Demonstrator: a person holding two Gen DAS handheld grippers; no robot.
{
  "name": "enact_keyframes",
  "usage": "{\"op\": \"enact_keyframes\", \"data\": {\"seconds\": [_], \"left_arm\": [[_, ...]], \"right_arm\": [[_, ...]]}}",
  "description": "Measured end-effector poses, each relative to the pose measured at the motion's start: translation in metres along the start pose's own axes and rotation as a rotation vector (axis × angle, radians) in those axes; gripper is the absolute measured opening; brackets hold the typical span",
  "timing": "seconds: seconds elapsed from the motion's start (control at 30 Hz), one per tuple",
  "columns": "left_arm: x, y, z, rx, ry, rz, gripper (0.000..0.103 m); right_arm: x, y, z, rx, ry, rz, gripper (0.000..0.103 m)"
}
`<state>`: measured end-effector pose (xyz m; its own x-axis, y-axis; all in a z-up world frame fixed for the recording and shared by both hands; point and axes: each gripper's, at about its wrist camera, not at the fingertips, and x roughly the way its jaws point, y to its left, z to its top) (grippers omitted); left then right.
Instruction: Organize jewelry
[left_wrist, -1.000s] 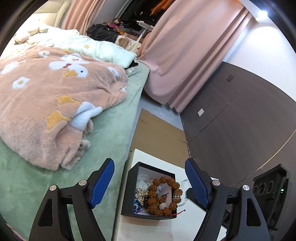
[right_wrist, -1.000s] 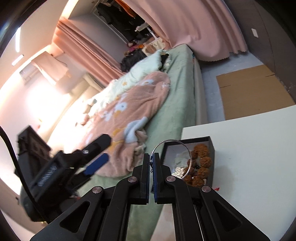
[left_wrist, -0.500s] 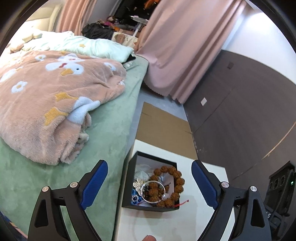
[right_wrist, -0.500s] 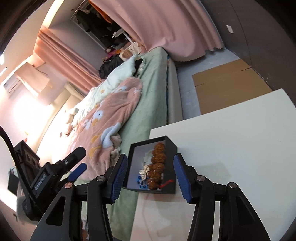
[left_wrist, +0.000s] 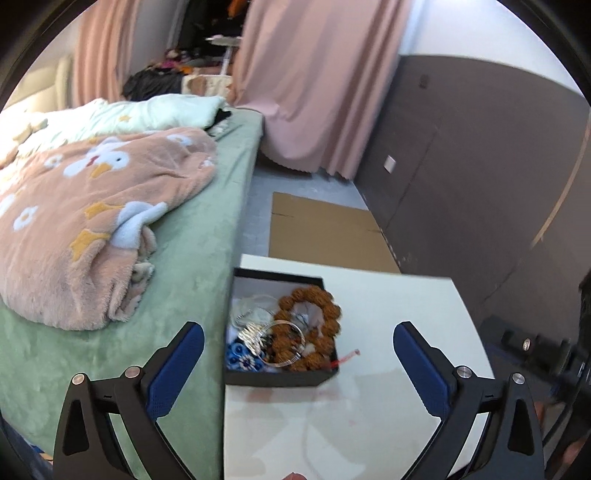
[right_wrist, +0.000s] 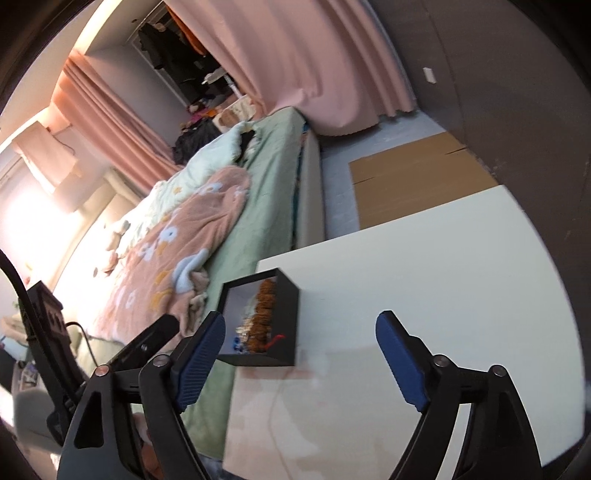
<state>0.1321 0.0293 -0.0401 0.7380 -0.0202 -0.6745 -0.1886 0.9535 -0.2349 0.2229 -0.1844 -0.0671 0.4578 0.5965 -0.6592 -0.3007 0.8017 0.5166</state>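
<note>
1. A white tabletop stands beside a green bed.
2. The black box near its corner holds a brown bead bracelet and a silver bangle.
3. The left tool and the right tool are both opening wide, nothing between the jaws.

Pink duck blanket on green bed

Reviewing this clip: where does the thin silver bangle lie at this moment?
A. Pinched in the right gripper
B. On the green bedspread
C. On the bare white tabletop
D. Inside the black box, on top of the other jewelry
D: in the left wrist view the silver bangle lies inside the black box, resting over the brown bead bracelet, and neither gripper has anything between its fingers.
</note>
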Motion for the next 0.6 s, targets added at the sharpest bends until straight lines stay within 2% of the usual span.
{"op": "enact_keyframes", "data": {"seconds": [0.2,0.6], "left_arm": [[-0.001,-0.026,-0.016,0.07,0.025,-0.026,0.102],[-0.011,-0.052,-0.028,0.127,0.013,-0.042,0.102]], "right_arm": [[-0.02,-0.013,-0.003,-0.013,-0.015,-0.088,0.085],[-0.042,-0.026,-0.012,-0.073,-0.001,-0.178,0.085]]}}
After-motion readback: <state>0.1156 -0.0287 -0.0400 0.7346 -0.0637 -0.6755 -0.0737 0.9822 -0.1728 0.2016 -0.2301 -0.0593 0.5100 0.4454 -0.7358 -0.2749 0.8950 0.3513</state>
